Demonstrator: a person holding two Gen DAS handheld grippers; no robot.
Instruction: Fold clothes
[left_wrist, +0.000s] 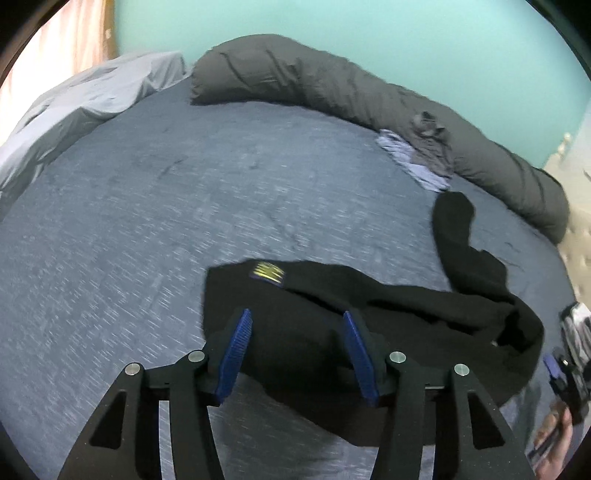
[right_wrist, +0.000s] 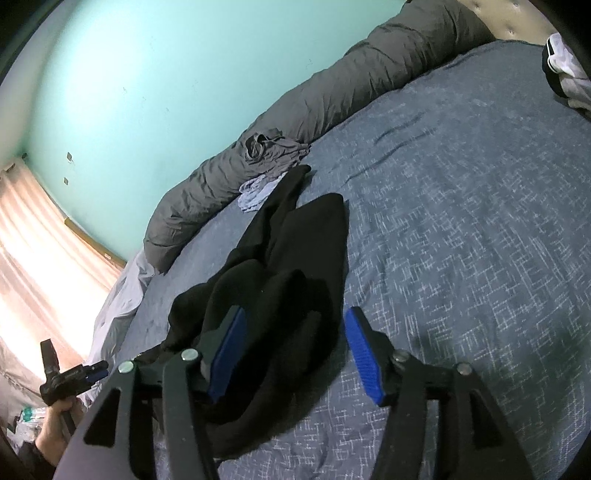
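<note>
While both my grippers, left (left_wrist: 297, 347) and right (right_wrist: 293, 349), hang half-open gripping nothing, the black garment (left_wrist: 388, 317) runs lengthwise toward the bed's (left_wrist: 147, 206) far edge, left nearer.

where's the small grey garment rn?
Grey garment lies against the rolled dark duvet at the bed's far edge, right of centre in the left wrist view, beside a light-blue cloth.

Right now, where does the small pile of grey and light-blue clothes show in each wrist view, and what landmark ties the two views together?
Left wrist view: the small pile of clothes lies upper right, against the rolled grey duvet, just beyond the tip of the black garment.
Right wrist view: the pile sits above centre, a little left, against the same duvet.
Shared landmark: the grey duvet along the turquoise wall.
</note>
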